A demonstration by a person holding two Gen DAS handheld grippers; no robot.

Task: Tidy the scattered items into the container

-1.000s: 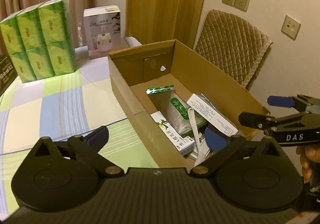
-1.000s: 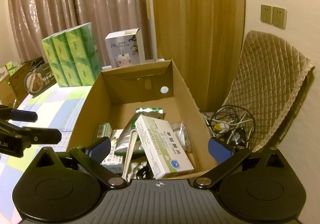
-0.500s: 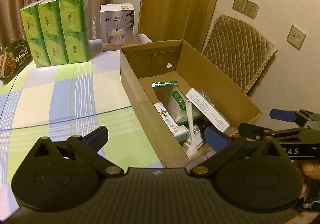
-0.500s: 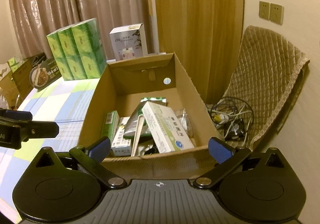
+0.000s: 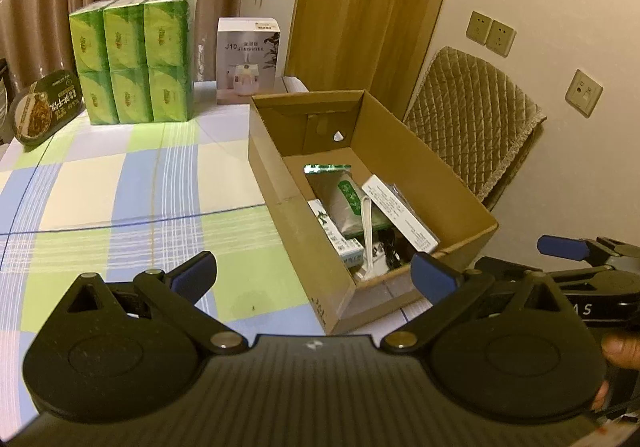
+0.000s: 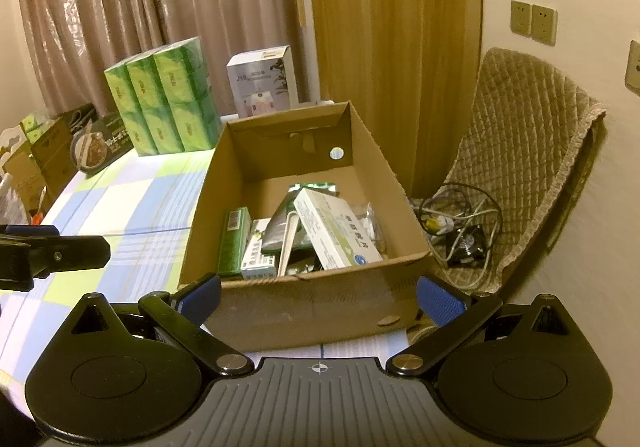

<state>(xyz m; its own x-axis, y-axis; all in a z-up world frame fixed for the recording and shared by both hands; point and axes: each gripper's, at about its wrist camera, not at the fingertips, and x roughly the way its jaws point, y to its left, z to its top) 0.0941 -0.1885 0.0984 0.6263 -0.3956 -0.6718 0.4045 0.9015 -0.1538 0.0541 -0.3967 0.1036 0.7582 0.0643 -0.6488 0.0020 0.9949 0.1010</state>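
An open cardboard box (image 5: 420, 175) (image 6: 304, 303) sits at the table's right edge. Inside lie a white medicine carton (image 5: 402, 213) (image 6: 336, 233), a grey-green pouch (image 5: 346, 203) (image 6: 282, 225), a white spoon (image 5: 367, 235) (image 6: 288, 243), a small white carton (image 5: 340, 241) (image 6: 258, 251) and a green carton (image 6: 234, 243). My left gripper (image 5: 314, 277) is open and empty, held back above the tablecloth near the box's front corner. My right gripper (image 6: 318, 297) is open and empty, just in front of the box's near wall.
Green tissue packs (image 5: 132, 59) (image 6: 162, 95), a white humidifier box (image 5: 248, 61) (image 6: 264, 81) and a dark food package (image 5: 44, 109) (image 6: 100, 147) stand at the back of the checked tablecloth (image 5: 120, 187). A quilted chair (image 6: 528, 151) with cables (image 6: 460, 223) is right of the box.
Both grippers have pulled back and away from the box, which now looks smaller and farther. The items inside have not moved. Both stay open.
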